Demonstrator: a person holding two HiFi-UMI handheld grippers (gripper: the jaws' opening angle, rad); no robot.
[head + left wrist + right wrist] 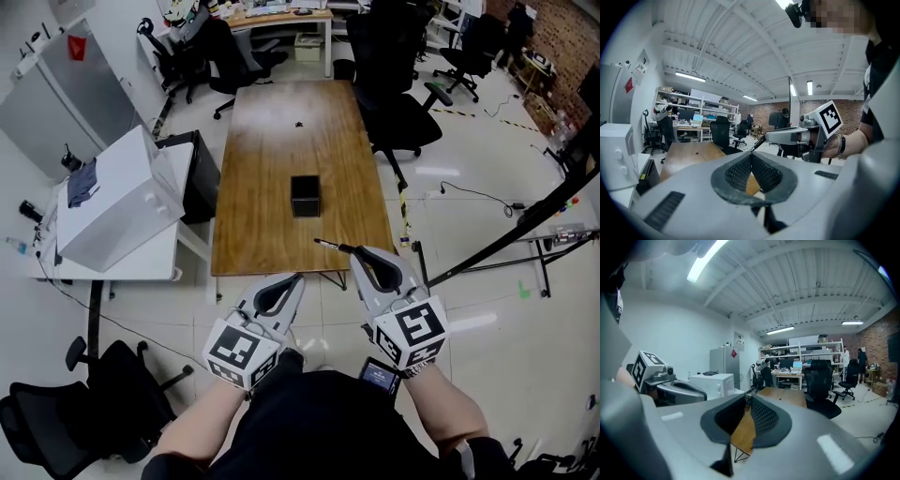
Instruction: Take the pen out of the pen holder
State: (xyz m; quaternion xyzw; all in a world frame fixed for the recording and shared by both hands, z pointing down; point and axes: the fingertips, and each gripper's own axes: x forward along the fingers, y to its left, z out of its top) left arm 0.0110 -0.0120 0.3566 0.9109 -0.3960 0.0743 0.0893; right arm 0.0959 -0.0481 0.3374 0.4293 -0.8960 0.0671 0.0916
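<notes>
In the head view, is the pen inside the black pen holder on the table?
No, the pen sticks out from the tips of the right gripper, apart from the pen holder.

Black square pen holder (305, 196) upright on table (262, 141), dark pen (330, 245) level, pinched in right gripper (351, 251)
</notes>
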